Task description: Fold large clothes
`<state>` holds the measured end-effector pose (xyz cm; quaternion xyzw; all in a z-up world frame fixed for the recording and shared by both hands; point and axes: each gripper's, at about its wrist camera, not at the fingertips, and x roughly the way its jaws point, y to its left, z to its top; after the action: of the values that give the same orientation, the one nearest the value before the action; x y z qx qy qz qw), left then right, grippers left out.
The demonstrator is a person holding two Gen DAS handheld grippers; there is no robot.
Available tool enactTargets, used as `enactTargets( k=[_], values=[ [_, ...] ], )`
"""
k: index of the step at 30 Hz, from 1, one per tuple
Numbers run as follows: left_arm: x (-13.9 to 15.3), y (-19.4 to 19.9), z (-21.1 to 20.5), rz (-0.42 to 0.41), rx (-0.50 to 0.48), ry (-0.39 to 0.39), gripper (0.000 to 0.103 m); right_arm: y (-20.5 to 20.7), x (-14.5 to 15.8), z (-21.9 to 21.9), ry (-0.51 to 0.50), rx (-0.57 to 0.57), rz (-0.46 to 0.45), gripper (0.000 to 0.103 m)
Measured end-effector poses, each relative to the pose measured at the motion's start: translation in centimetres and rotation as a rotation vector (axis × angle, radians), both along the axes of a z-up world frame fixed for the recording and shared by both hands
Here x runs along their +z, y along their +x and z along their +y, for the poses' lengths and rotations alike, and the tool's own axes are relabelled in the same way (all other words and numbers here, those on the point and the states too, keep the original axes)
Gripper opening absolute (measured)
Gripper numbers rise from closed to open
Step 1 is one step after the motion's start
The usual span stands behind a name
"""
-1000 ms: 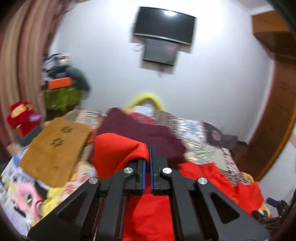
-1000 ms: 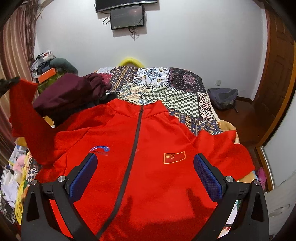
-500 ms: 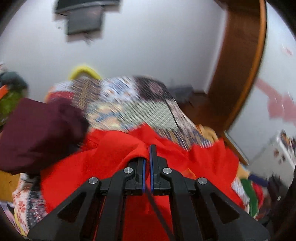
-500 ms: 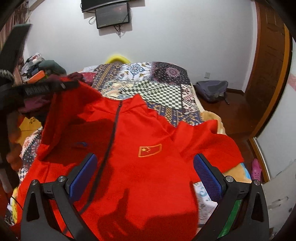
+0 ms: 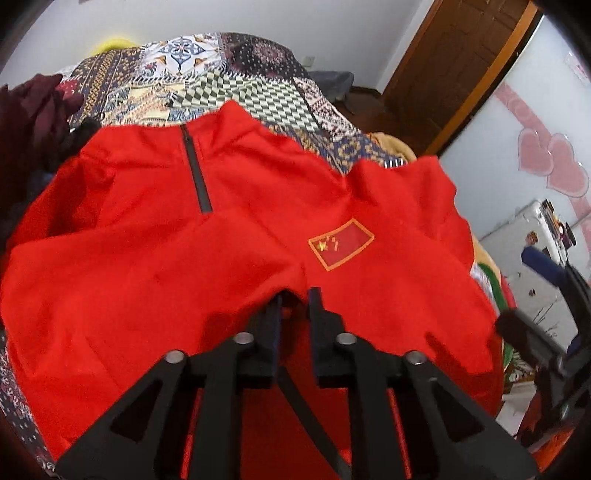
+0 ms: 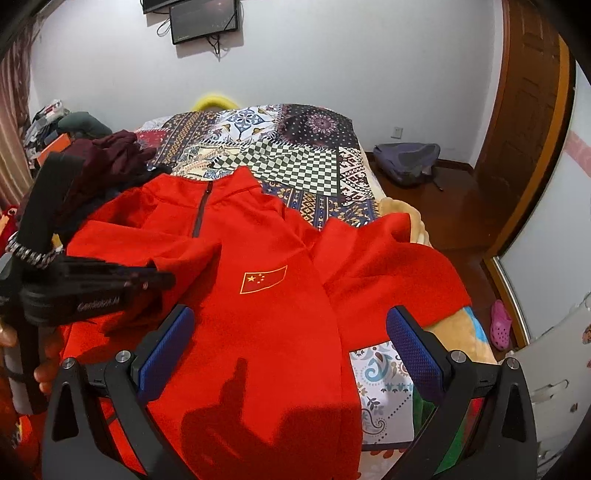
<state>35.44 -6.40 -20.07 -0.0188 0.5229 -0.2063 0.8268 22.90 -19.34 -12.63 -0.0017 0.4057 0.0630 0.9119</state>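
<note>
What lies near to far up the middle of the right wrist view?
Red jacket → flag patch → collar → patchwork quilt → yellow headboard → wall screen.

The bed, covered by a patchwork spread of checkered and floral panels, is carrying a red zip-front jacket lying front-up across its near half, while a heap of dark maroon clothing is resting on the spread beside the jacket's collar.
</note>
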Motion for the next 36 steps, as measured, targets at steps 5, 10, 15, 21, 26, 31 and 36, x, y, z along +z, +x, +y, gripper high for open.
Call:
enactTargets(
  k=[5, 10, 15, 21, 26, 31, 36],
  values=[
    [1.9, -2.0, 1.8, -0.081, 0.007, 0.055, 0.031, 0.1, 0.4, 1.0, -0.006, 0.031, -0.005, 0.103],
    [5.1, -3.9, 6.1, -0.193, 0.075, 0.073, 0.053, 0.7, 1.1, 3.2, -0.059, 0.095, -0.023, 0.103],
    [6.8, -5.6, 12.4, -0.252, 0.202, 0.12, 0.056, 1.1, 2.0, 7.1, -0.128, 0.226, -0.043, 0.103],
    [6.1, -8.5, 19.7, -0.247, 0.343, 0.194, 0.058, 1.5, 1.3, 12.8, -0.205, 0.43, -0.003, 0.103],
    [3.8, -10.5, 23.7, -0.189, 0.41, 0.21, 0.058, 1.9, -1.8, 17.4, -0.283, 0.569, 0.1, 0.102],
    [1.0, -11.8, 25.5, -0.129, 0.43, 0.203, 0.058, 2.2, -4.7, 19.7, -0.357, 0.664, 0.208, 0.101],
    [-1.4, -11.9, 25.9, -0.064, 0.432, 0.201, 0.059, 2.7, -6.7, 20.7, -0.392, 0.682, 0.288, 0.089]
  ],
)
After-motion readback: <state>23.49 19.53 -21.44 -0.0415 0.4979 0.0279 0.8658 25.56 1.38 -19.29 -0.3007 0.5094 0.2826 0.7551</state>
